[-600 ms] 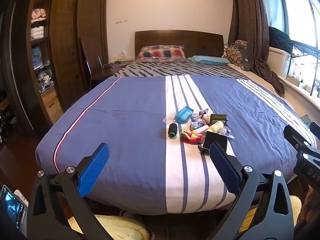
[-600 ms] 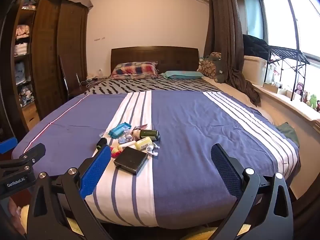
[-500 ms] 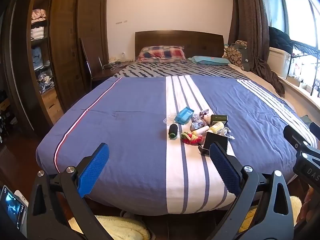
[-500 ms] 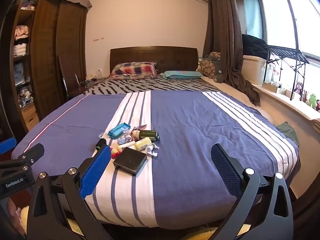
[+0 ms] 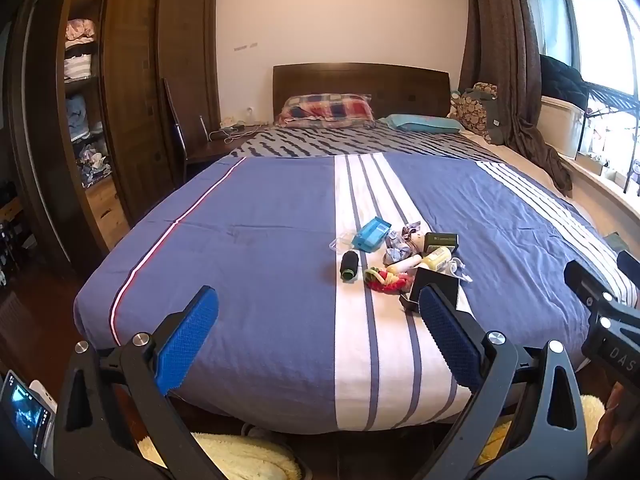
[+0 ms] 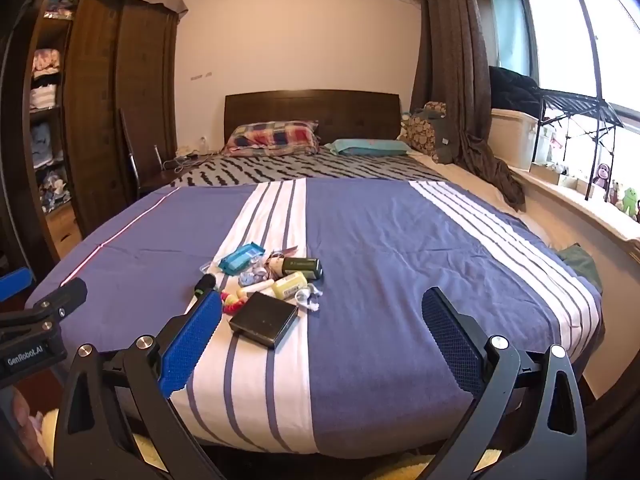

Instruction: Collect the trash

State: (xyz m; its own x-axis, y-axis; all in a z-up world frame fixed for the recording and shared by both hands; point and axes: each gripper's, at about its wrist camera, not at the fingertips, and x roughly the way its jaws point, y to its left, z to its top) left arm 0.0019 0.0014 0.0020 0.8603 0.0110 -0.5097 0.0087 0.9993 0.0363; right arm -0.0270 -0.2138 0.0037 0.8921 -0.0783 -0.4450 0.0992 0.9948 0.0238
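Both grippers, left (image 5: 318,336) and right (image 6: 322,334), spread wide, empty. Risk: crumpled wrappers (image 5: 396,246) mixed among bottles (image 6: 290,284), black box (image 6: 264,320); wrong pick likely.

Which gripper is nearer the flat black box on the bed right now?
Right, narrowly. The black box lies just beyond the right gripper, toward its left finger. The left gripper is back at the bed's foot, with the box past its right finger.
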